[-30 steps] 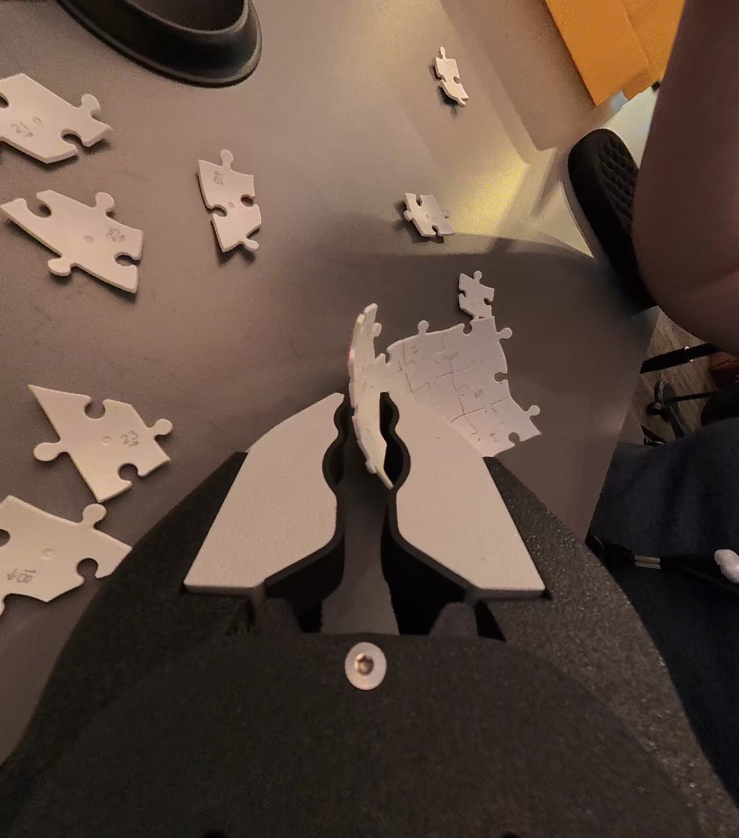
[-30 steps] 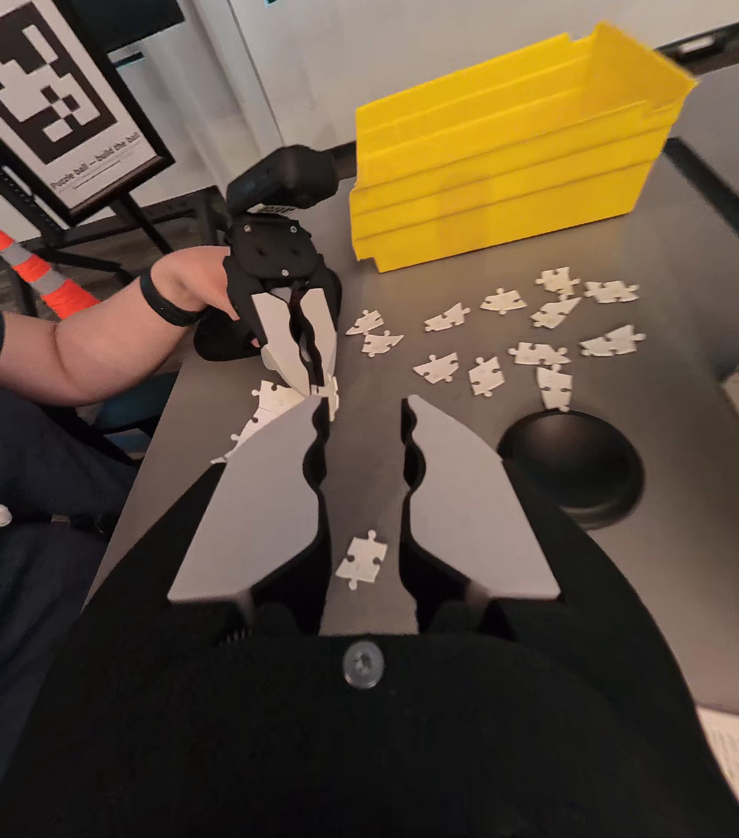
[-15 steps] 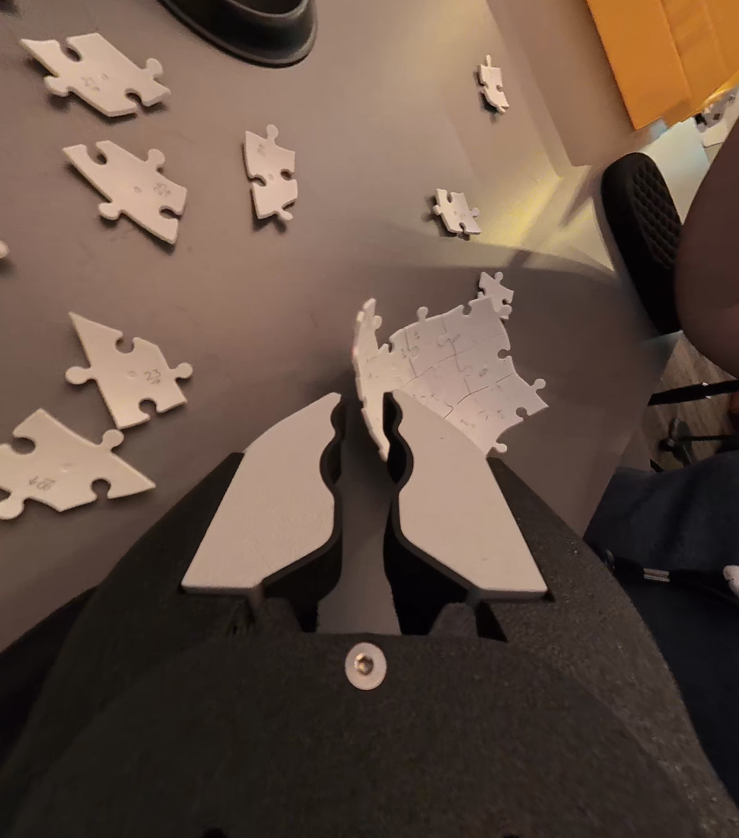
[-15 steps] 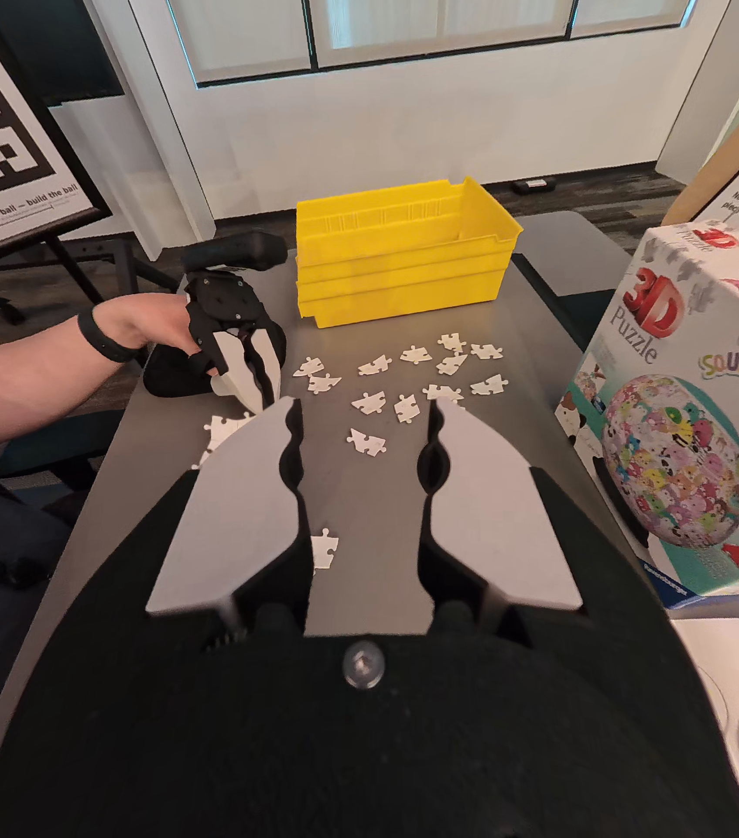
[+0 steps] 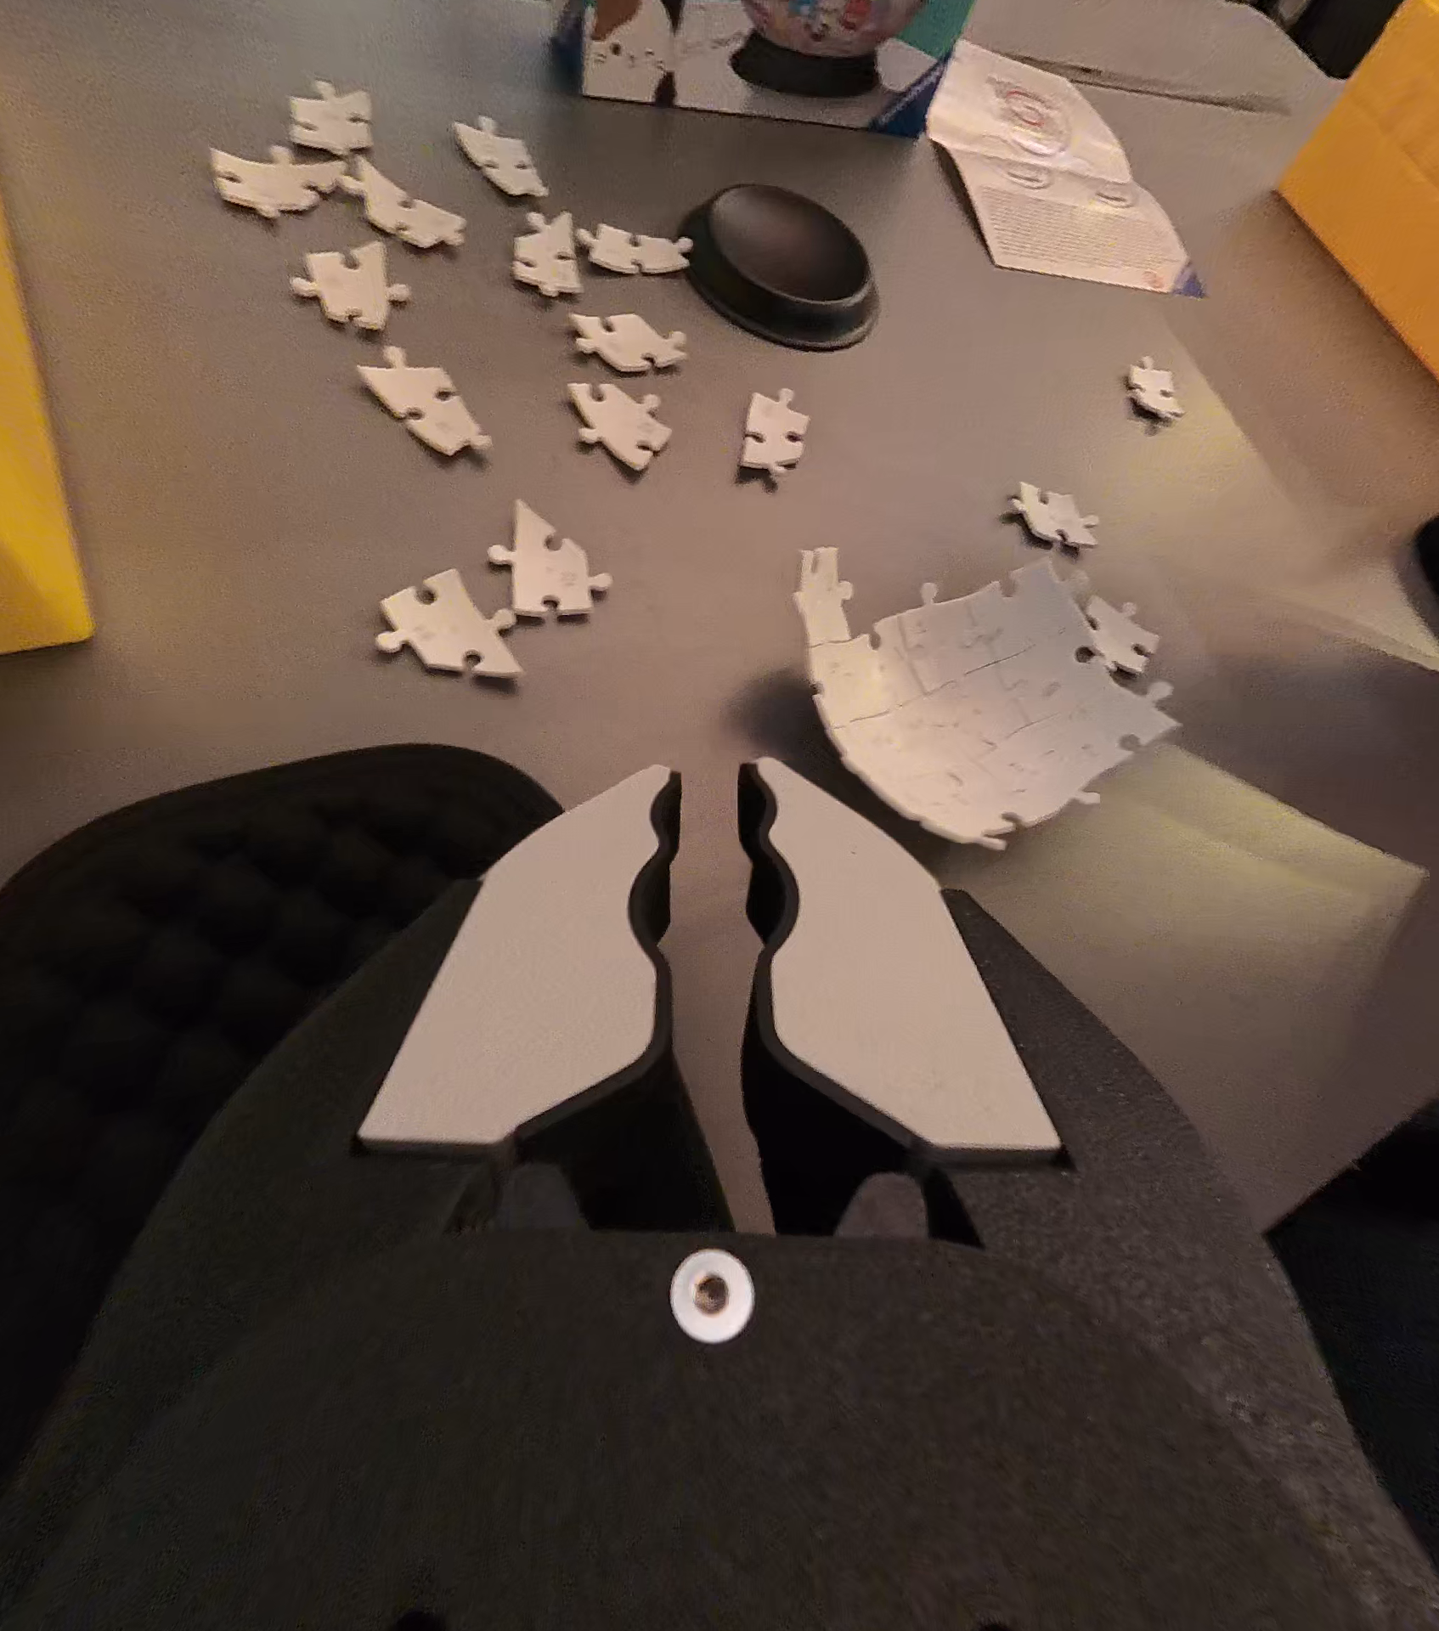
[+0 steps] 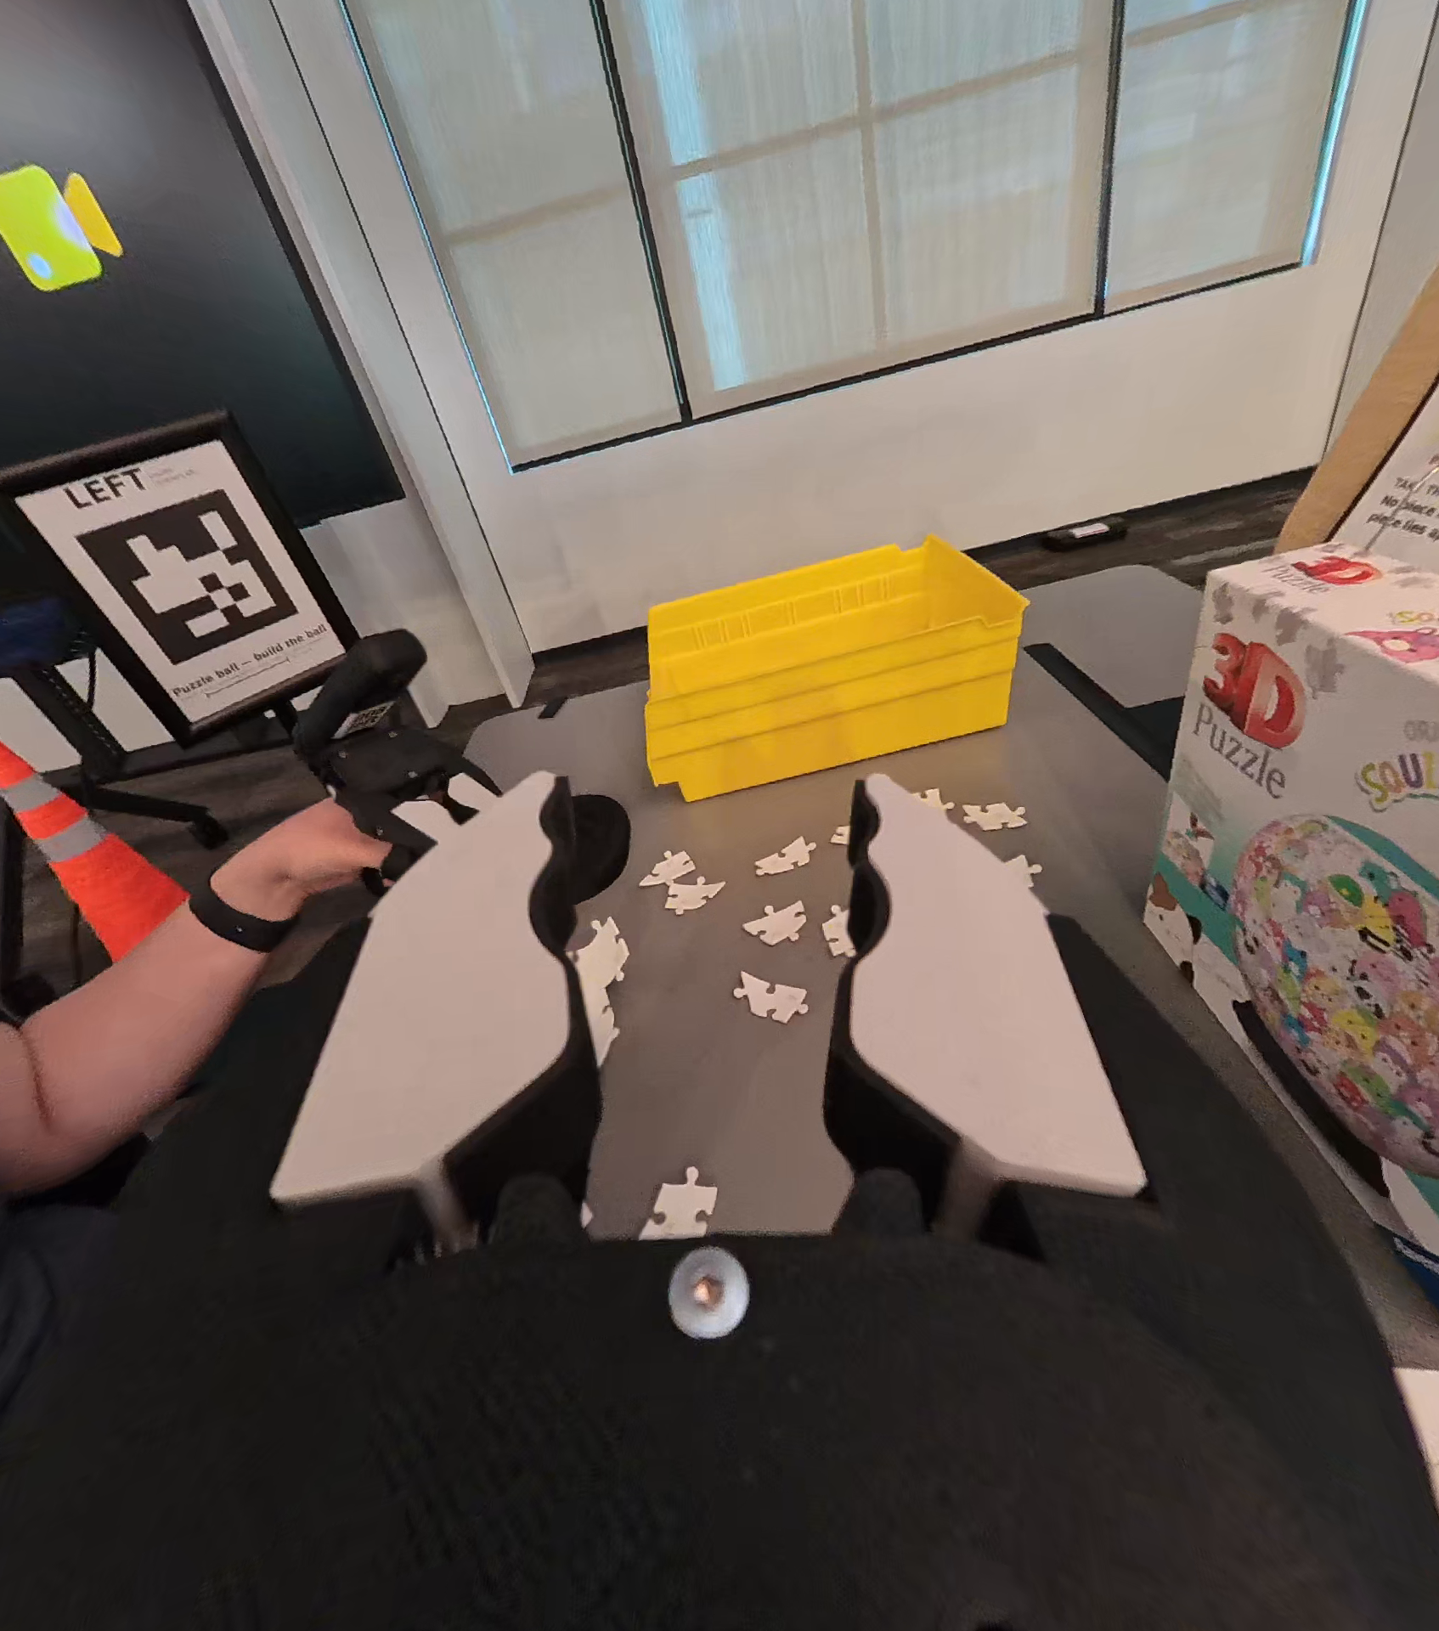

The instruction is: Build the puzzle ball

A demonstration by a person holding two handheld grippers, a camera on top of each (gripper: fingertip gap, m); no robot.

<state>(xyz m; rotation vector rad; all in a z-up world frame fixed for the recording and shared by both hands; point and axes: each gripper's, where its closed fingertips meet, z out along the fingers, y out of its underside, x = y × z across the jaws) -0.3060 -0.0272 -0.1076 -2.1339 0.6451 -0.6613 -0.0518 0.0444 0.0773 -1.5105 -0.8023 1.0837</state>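
The curved white shell of joined puzzle pieces [image 5: 976, 706] sits free on the grey desk [image 5: 169, 574], just right of your left claw [image 5: 709, 778], not touching it. Left claw: slim gap btwn tips, nothing in it. Loose white jigsaw pieces [image 5: 442, 406] are scattered farther out, w/ a round black plastic stand [image 5: 778, 265] beyond. Your right claw [image 6: 703, 799] is spread wide, empty, above the desk. Yellow plastic bins [image 6: 831, 680] stacked at far edge; printed cardboard puzzle box [image 6: 1351, 883] to the right.
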